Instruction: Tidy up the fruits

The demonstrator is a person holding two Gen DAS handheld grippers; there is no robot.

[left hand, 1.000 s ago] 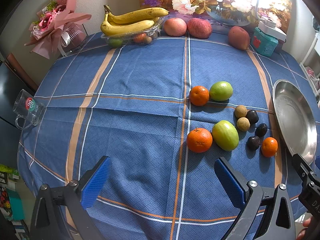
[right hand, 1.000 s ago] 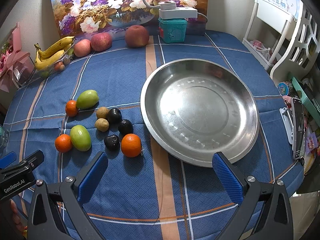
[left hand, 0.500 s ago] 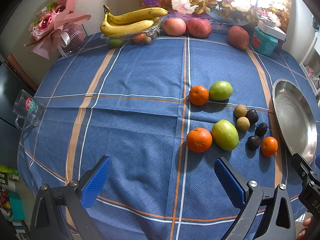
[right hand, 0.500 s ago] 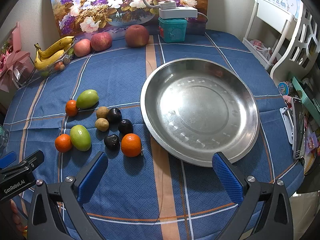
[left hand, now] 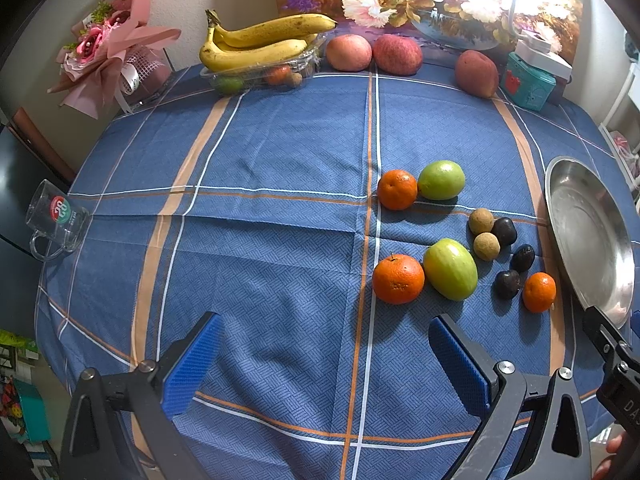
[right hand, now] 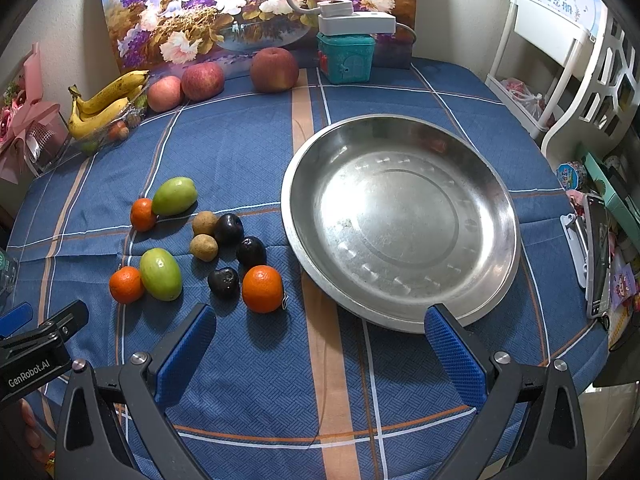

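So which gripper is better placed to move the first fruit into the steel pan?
Right, probably. The right gripper, open, faces both the nearest orange and the empty steel pan; the left gripper sees only the pan's edge.

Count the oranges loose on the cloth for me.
3: one nearest the steel plate, one beside the near green fruit, one beside the far green fruit. The banana tray may hide more.

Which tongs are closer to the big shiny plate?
Right. The right tongs sit at the plate's near rim; the left tongs are off to its left, beyond the fruit.
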